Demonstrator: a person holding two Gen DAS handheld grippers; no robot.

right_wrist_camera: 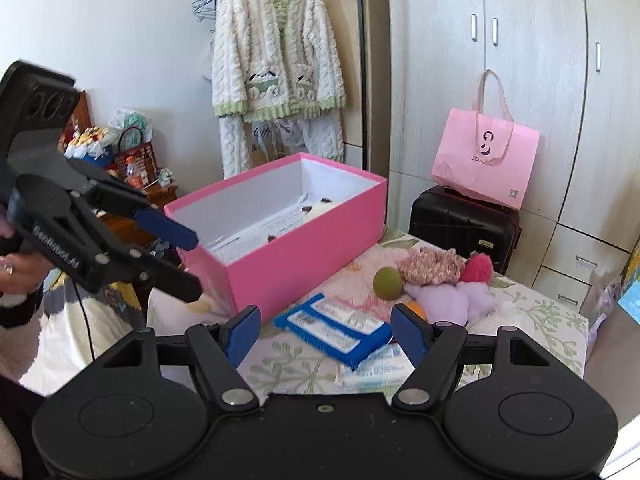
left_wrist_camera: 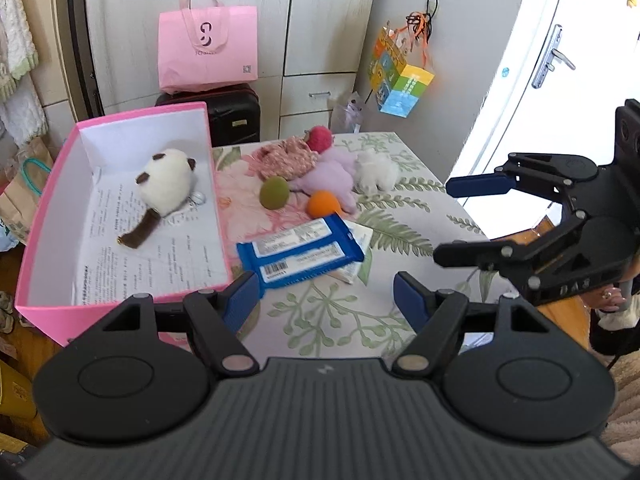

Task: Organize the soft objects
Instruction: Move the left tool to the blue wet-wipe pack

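A pink box [left_wrist_camera: 48,216] [right_wrist_camera: 288,264] stands at the table's left and holds a white-and-brown plush cat [left_wrist_camera: 166,184]. On the table lie a green ball [left_wrist_camera: 274,193] [right_wrist_camera: 387,283], an orange ball [left_wrist_camera: 323,203], a purple plush [left_wrist_camera: 332,174] [right_wrist_camera: 448,300], a white plush [left_wrist_camera: 376,170], a pink pom [left_wrist_camera: 320,138] [right_wrist_camera: 478,268] and floral fabric [left_wrist_camera: 284,156] [right_wrist_camera: 430,265]. My left gripper [left_wrist_camera: 326,300] [right_wrist_camera: 188,258] is open and empty near the table's front edge. My right gripper [right_wrist_camera: 326,334] [left_wrist_camera: 448,220] is open and empty above the table's right side.
Blue tissue packs [left_wrist_camera: 300,252] [right_wrist_camera: 340,328] lie on the leaf-patterned tablecloth [left_wrist_camera: 340,320] in front of the toys. A black suitcase [right_wrist_camera: 464,224] with a pink bag [left_wrist_camera: 208,48] stands behind the table. A wardrobe and a door are beyond.
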